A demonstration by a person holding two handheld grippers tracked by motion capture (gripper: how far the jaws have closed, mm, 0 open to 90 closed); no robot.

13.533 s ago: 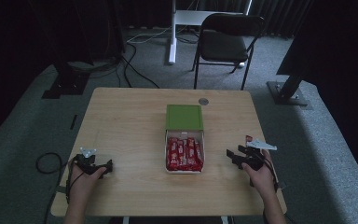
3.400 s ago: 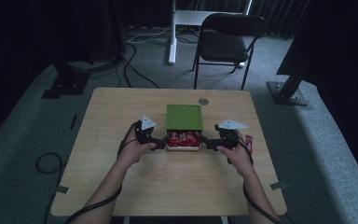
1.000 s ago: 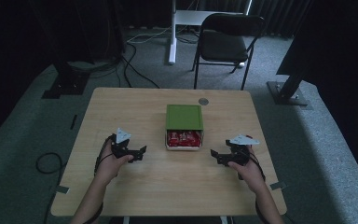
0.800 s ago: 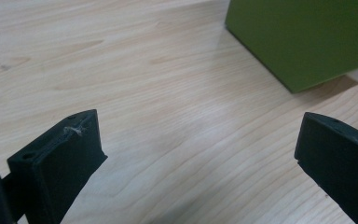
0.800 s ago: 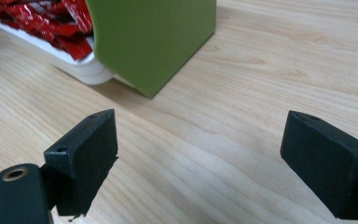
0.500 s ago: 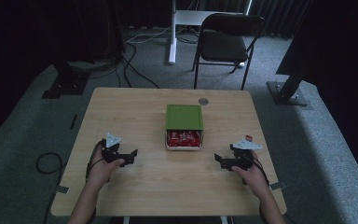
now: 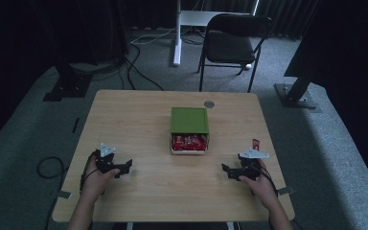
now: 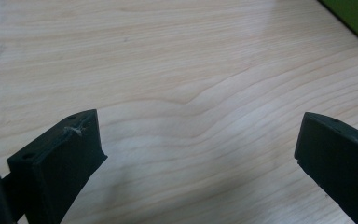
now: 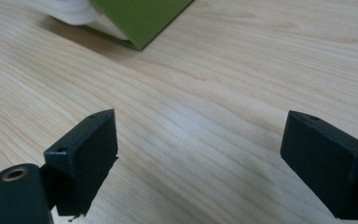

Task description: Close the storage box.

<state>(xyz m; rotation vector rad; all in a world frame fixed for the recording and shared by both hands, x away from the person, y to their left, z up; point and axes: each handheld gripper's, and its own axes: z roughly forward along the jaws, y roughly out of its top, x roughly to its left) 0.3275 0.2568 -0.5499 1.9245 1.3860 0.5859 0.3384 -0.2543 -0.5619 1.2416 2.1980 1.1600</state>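
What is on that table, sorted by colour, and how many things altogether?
Green: 1, the green lid, partly covering the box.
White: 1, the white box beneath it.
Red: 2, the red packets as one bunch inside the box (single packets too small to count), and a small red item near the right gripper.
Grey: 1, a round grey disc.
Total: 5

Box (image 7: 189, 130) mid-table (image 7: 139, 120), left gripper (image 7: 120, 167) and right gripper (image 7: 230, 172) nearer, flanking
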